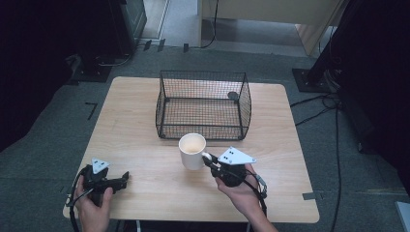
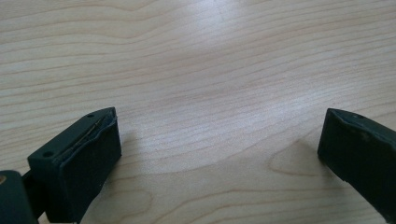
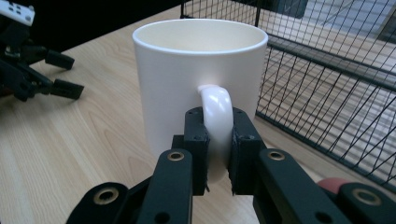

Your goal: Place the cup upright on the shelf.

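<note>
White mug (image 3: 196,74) upright, handle clamped by right gripper (image 3: 217,149); left gripper (image 2: 219,154) jaws wide.

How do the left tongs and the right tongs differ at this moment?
The left tongs are open with nothing between them, while the right tongs are shut on the handle of the white mug. The left tongs sit near the front left corner of the wooden table, far from the wire basket; the right tongs are near the middle, close to it. Both are black, and each is held by one hand.
</note>
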`<act>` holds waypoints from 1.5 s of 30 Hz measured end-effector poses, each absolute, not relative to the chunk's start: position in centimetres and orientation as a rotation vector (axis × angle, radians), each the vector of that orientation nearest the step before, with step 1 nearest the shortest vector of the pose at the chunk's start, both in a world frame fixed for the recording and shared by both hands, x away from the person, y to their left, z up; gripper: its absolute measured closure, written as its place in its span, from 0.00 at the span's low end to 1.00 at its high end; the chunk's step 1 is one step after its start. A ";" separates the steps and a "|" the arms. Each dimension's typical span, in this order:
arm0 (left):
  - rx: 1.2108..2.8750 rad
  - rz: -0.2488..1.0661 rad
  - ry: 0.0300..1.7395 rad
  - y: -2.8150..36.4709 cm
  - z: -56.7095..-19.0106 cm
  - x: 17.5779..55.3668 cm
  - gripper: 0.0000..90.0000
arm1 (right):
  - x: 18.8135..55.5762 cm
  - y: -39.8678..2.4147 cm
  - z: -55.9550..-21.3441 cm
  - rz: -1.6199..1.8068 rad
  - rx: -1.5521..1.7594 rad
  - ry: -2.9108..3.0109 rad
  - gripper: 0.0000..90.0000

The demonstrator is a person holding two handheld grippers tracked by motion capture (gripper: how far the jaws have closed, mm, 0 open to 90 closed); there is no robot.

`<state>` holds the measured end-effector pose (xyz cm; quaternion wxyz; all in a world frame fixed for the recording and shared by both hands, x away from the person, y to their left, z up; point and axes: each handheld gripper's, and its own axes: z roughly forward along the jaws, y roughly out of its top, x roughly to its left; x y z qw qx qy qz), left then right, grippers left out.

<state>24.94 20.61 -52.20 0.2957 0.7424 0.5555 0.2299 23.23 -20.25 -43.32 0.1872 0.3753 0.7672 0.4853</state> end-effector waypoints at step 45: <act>1.973 0.613 1.478 20.6 -52.2 25.0 0.00 | 31.4 -21.2 -35.5 1.421 1.036 2.029 0.89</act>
